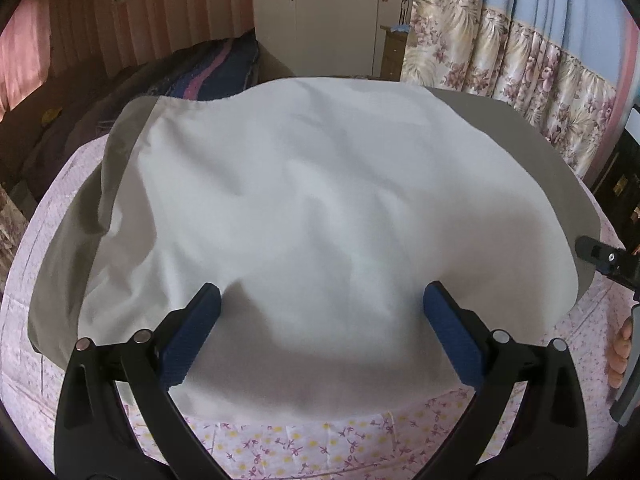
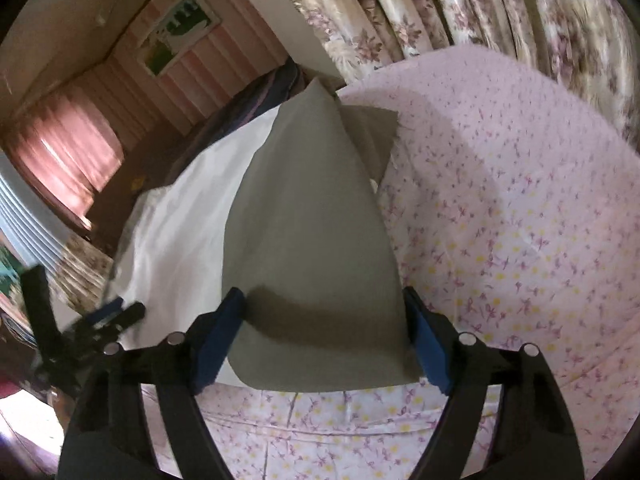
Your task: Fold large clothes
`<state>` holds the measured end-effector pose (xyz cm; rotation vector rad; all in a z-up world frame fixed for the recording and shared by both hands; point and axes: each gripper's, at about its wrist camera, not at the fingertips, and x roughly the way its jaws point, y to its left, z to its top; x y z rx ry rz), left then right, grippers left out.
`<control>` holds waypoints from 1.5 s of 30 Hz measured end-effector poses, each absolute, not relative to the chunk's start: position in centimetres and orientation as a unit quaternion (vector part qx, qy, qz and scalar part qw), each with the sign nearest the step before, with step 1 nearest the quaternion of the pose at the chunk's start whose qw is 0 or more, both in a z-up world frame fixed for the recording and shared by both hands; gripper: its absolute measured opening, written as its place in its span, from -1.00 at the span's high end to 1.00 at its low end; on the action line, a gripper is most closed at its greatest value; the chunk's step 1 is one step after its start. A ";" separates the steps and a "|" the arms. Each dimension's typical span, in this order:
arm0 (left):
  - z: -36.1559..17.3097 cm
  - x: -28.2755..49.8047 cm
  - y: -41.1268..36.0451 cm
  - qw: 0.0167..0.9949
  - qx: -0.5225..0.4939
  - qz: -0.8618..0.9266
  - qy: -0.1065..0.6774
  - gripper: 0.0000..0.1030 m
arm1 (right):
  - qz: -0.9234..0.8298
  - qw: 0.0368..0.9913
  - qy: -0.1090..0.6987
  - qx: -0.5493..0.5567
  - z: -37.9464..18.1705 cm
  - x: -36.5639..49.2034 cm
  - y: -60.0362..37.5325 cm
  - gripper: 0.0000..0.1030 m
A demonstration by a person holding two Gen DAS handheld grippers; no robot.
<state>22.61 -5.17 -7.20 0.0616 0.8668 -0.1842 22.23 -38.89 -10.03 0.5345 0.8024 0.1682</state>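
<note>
One large garment (image 1: 320,208), white on its top face and grey along the folded borders, lies spread over a bed sheet (image 1: 304,448) printed with small pink and yellow flowers. In the left wrist view it fills the middle of the frame; its near edge curves across the lower part, with a strip of bare sheet below it. A grey band shows at the left edge and another along the upper right edge. In the right wrist view a grey flap (image 2: 312,216) runs up the centre to a point near the top, with white cloth to its left and a wide stretch of open sheet (image 2: 520,200) to the right.

The left claw (image 1: 322,294) stands wide open over the near edge of the garment, its blue pads (image 1: 192,336) apart and gripping nothing. The right claw (image 2: 326,300) is also spread, with the grey flap's near corner lying between its pads (image 2: 218,344); whether they press the cloth I cannot tell.

Flowered curtains (image 1: 500,64) hang beyond the bed at the upper right, a wardrobe (image 1: 336,16) at the top centre.
</note>
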 end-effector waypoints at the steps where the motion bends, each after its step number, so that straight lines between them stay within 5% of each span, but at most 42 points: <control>1: -7.3 22.6 -5.1 0.903 0.029 -0.090 0.420 -0.94 | 0.088 0.876 0.387 0.272 -10.3 22.3 -39.2 -0.54; 31: -8.3 22.8 -5.5 0.903 0.048 -0.085 0.418 -0.94 | 0.105 0.878 0.406 0.230 -10.6 27.2 -35.9 -0.54; 37: -8.1 22.9 -5.1 0.906 0.032 -0.088 0.413 -0.94 | 0.081 0.899 0.393 0.173 -9.5 27.0 -34.0 -0.18; 39: -7.4 22.6 -5.0 0.911 0.018 -0.093 0.401 -0.79 | 0.073 0.906 0.388 0.152 -9.0 26.9 -33.5 -0.12; 41: -6.8 22.3 -5.1 0.914 0.015 -0.103 0.392 -0.35 | 0.065 0.908 0.389 0.139 -8.7 26.8 -33.1 -0.12; 45: -5.9 21.8 -5.2 0.921 0.011 -0.107 0.375 0.22 | 0.064 0.908 0.391 0.137 -8.7 26.9 -33.3 -0.12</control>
